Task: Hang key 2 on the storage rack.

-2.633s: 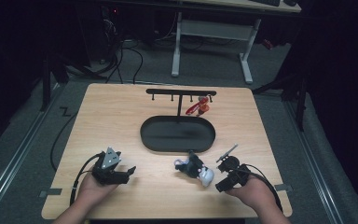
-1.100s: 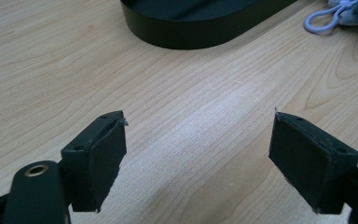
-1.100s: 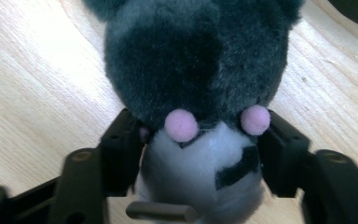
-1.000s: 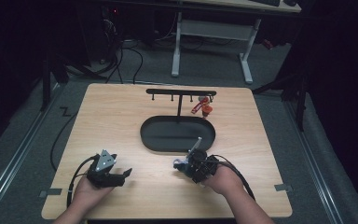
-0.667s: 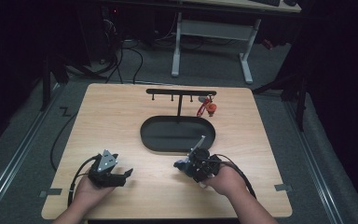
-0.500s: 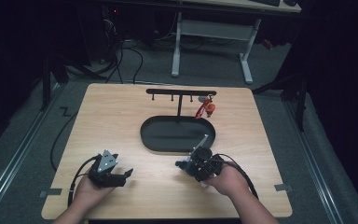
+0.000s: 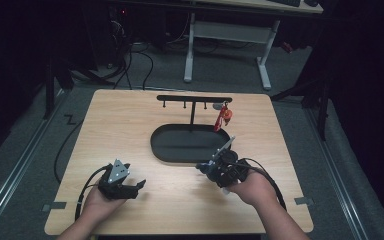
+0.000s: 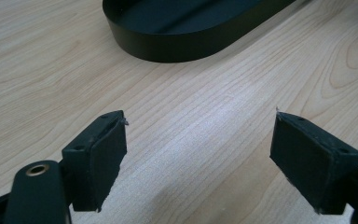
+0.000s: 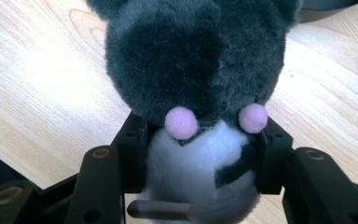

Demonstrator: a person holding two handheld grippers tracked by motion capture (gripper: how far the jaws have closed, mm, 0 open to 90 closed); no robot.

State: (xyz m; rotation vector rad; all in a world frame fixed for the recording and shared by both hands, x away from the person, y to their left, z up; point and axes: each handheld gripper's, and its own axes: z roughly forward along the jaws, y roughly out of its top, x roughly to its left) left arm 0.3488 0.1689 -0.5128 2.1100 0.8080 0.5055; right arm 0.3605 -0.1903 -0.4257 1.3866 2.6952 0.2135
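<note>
While the left claw (image 8: 198, 158) gapes empty, the right claw (image 9: 200, 161), just tightening, clasps a plush toy (image 9: 196, 70), seemingly off the table (image 7: 130, 125).

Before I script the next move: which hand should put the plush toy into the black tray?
Right: the right gripper already clamps the plush toy beside the black tray; the left gripper is open.

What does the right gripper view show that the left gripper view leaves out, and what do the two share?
Right gripper view: a dark grey and white plush toy with two pink pom-poms, squeezed between the right tongs, whose jaws have just been closing on it.

Left gripper view: the left tongs open with nothing between the jaws, and the curved wall of the black oval metal tray ahead.

Both: the light wooden tabletop beneath the jaws, and black padded jaws rising from the bottom edge.
</note>
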